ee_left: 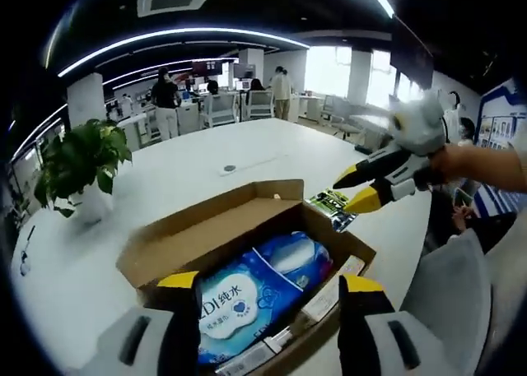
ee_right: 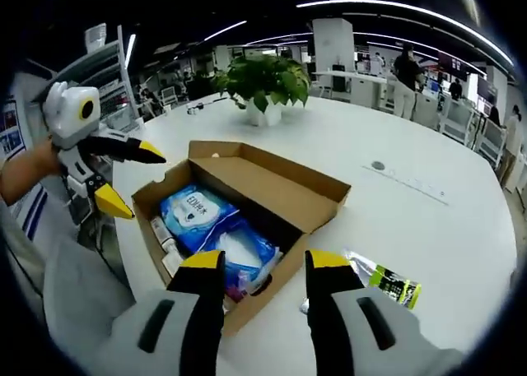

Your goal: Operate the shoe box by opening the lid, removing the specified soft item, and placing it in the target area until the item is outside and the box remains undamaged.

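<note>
An open brown cardboard shoe box (ee_left: 206, 220) (ee_right: 280, 187) lies on a white table, its lid flap folded back. Inside lies a blue wet-wipes pack (ee_left: 247, 298) (ee_right: 198, 215) beside a second blue soft pack (ee_left: 296, 257) (ee_right: 243, 248), with small white tubes (ee_left: 329, 294) (ee_right: 165, 232) along one wall. My left gripper (ee_left: 270, 281) (ee_right: 136, 180) is open, hovering over one side of the box. My right gripper (ee_right: 265, 261) (ee_left: 356, 190) is open too, above the opposite side. Neither one touches or holds anything.
A green packet (ee_left: 333, 205) (ee_right: 387, 284) lies on the table beside the box. A potted plant (ee_left: 82, 158) (ee_right: 263, 80) stands further off. The white table (ee_left: 247, 150) (ee_right: 428, 220) stretches wide around the box. People and desks stand far behind.
</note>
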Action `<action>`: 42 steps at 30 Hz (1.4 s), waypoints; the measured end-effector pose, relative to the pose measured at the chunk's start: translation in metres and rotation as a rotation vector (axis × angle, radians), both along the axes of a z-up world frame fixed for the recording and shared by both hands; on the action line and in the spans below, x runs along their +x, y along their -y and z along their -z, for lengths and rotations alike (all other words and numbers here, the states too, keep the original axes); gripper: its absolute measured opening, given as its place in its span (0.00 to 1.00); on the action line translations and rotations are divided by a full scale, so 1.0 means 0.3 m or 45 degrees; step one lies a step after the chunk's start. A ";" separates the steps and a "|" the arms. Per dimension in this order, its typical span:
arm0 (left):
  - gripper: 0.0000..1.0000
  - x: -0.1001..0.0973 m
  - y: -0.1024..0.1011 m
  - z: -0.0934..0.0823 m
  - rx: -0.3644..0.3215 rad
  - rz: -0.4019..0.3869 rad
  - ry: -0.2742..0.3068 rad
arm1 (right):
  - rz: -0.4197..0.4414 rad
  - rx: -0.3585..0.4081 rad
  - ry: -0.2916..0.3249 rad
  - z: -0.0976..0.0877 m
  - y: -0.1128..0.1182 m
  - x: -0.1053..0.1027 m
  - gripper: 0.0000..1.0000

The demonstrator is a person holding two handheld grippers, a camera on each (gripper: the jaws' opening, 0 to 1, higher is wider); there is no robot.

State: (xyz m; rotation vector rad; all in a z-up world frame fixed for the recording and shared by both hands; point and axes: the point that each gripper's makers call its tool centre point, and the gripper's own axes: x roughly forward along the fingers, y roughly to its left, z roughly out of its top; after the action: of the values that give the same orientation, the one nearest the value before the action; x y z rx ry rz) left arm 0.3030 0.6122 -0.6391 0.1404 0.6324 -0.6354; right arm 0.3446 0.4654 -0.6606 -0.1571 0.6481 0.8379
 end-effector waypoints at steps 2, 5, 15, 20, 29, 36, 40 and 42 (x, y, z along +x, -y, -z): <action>0.70 -0.012 -0.027 0.013 0.008 -0.018 -0.001 | -0.022 0.002 -0.014 0.011 -0.023 -0.005 0.35; 0.71 -0.031 -0.060 0.022 0.007 -0.035 0.001 | -0.049 -0.001 -0.031 0.024 -0.051 -0.011 0.34; 0.78 -0.060 -0.151 -0.011 -0.031 -0.101 0.061 | -0.108 0.027 -0.088 0.059 -0.152 -0.018 0.29; 0.82 -0.083 -0.179 -0.025 -0.043 -0.130 0.082 | -0.140 0.032 -0.116 0.082 -0.203 -0.025 0.26; 0.89 -0.118 -0.192 -0.039 -0.062 -0.145 0.101 | -0.201 0.010 -0.170 0.136 -0.284 -0.037 0.24; 0.94 -0.122 -0.205 -0.041 -0.081 -0.166 0.109 | -0.226 -0.024 -0.194 0.183 -0.327 -0.047 0.21; 0.97 -0.128 -0.207 -0.047 -0.101 -0.168 0.118 | -0.239 -0.036 -0.207 0.198 -0.342 -0.052 0.21; 0.98 -0.128 -0.215 -0.048 -0.110 -0.171 0.122 | -0.243 -0.039 -0.211 0.204 -0.348 -0.052 0.20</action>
State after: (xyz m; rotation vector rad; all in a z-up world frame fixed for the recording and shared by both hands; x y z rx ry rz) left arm 0.2645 0.6766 -0.6247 0.0470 0.5163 -0.5225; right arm 0.3290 0.5698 -0.7218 -0.1809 0.8105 1.0323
